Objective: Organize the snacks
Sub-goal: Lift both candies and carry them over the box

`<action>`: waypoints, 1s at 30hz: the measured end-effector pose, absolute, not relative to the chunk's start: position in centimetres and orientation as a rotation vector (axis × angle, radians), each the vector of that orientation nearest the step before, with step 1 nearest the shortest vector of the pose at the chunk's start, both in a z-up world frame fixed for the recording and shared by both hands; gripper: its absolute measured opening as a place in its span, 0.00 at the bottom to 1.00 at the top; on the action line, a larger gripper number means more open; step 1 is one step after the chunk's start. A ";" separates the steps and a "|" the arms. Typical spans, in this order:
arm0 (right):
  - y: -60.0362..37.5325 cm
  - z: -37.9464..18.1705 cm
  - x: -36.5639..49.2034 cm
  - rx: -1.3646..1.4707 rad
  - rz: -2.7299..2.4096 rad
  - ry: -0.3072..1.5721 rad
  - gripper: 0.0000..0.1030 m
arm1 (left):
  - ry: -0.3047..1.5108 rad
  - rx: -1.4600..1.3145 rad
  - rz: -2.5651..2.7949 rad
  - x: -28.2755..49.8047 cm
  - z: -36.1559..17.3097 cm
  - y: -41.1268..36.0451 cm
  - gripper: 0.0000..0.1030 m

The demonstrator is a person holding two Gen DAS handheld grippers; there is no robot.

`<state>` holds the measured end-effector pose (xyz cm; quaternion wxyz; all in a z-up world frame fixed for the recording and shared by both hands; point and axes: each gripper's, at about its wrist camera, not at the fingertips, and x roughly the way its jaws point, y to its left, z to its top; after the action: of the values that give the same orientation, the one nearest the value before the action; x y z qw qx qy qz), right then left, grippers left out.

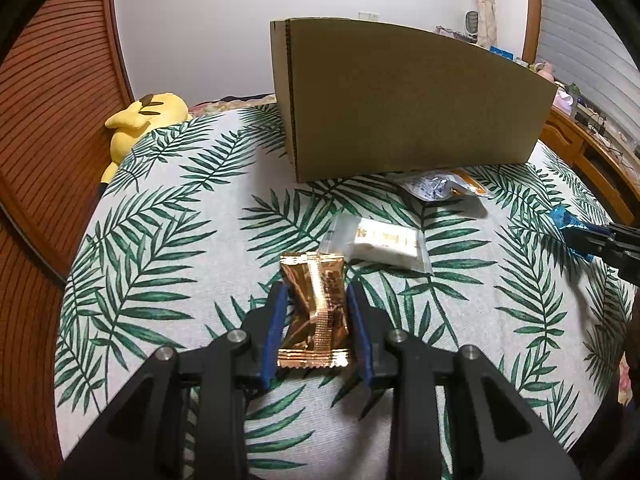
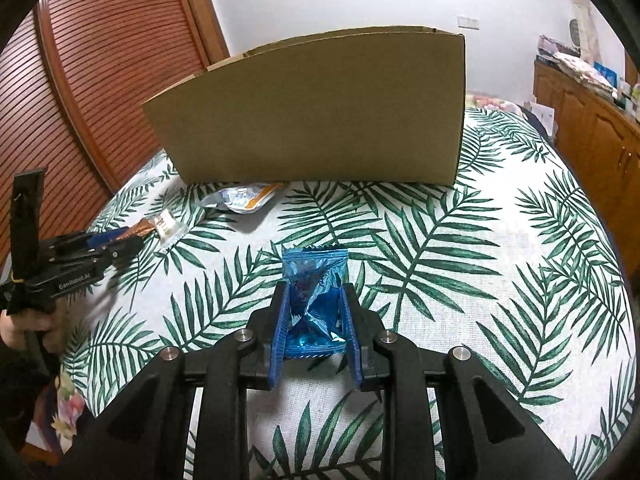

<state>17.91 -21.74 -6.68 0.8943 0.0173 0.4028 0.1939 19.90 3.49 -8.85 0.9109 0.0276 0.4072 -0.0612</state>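
Snacks: four packets visible, two of them gripped. Gold foil packet sits between the blue pads of the left tool, pinched at the sides and crumpled at the waist; its sealed end faces the camera. Blue foil packet is clamped the same way in the right tool, foil buckled inward between the pads. Whether either packet is lifted off the bed or resting on it, cannot tell.

Loose ones lie on the palm-leaf bedspread:
- white packet in a clear wrapper, just beyond the gold one, flat
- silver-and-orange pouch, further back, right at the foot of the cardboard box

The box stands upright on the bed behind all the snacks, plain side toward both cameras, interior hidden from here.

Cross-views: the right tool enters the left wrist view at the far right edge with blue foil showing at its tip. The left tool shows at the left edge of the right wrist view, hand visible beneath it, with the white packet just beside its tip. The two tools are well apart.

Background: yellow plush toy at the far left edge of the bed, slatted wooden door behind it, wooden cabinets on the right.
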 end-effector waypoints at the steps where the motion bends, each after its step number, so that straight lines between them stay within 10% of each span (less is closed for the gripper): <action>1: -21.8 -6.6 17.8 0.032 0.402 0.832 0.23 | 0.837 0.061 -0.130 19.8 -8.8 3.4 0.26; 30: -19.3 4.2 23.0 -0.084 0.457 0.606 0.23 | 0.582 0.021 -0.318 24.6 5.0 -0.5 0.20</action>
<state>23.03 -19.26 4.18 0.9281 -0.0411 0.2956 0.2228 24.57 -0.54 4.98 0.9454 0.0101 0.2858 -0.1561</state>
